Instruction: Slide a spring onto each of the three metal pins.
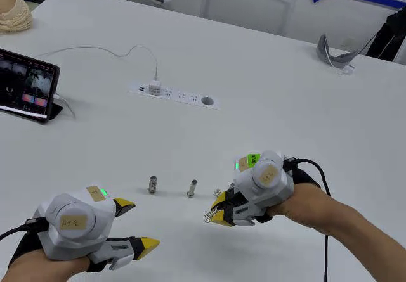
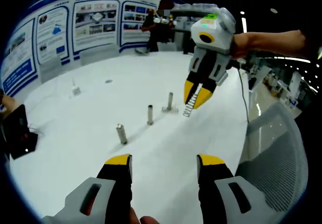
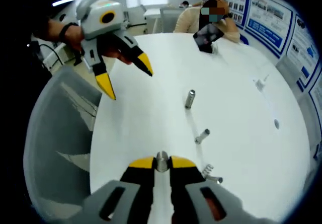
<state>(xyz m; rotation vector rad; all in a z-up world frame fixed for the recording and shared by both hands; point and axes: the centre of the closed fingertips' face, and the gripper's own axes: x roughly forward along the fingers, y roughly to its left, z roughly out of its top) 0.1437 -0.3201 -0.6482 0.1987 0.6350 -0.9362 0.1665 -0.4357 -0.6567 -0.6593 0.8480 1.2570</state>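
The white table top (image 1: 285,104) looks smooth and matt. The three short silvery metal pins (image 1: 192,188) near six o'clock in the head view have a dull sheen, like the thin coiled wire spring (image 1: 208,216) close by them. The left gripper (image 1: 138,225) at seven o'clock and the right gripper (image 1: 219,215) at five have light grey matt plastic shells, smooth yellow tips and tan paper labels (image 1: 73,221), while the black tablet (image 1: 25,85) at nine o'clock has a glossy screen.

Office meeting room: big white table (image 1: 285,104), built-in power strip (image 1: 174,96), wall posters (image 2: 95,20).
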